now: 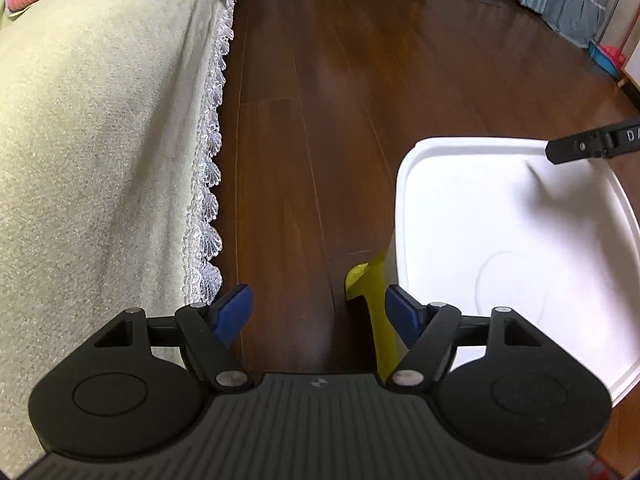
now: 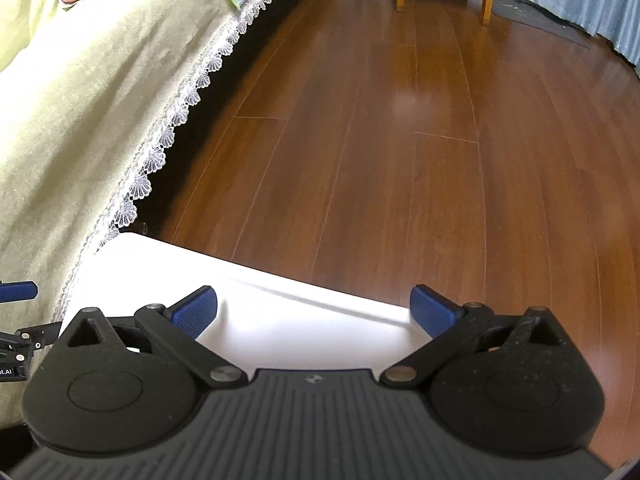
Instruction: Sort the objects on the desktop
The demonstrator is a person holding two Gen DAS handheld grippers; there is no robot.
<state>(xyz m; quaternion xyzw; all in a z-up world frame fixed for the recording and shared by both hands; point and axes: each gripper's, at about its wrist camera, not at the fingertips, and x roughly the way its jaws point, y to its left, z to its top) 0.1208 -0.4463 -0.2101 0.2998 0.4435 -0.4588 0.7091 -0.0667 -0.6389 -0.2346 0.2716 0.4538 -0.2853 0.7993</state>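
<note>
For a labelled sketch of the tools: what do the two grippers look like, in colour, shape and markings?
Both match. The left gripper and right gripper have black ribbed bodies, two round black discs, black linkage arms on silver pins, and jaws with ribbed blue pads. White lettering shows on the right gripper's side. No cables or sleeves show.

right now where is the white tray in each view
Left wrist view: the white tray fills the right half, past the left gripper, with the right gripper reaching over its far corner.
Right wrist view: the tray lies low in the middle, under the right gripper.
Shared landmark: the lace edge of the green cover, left of the tray in both.
</note>
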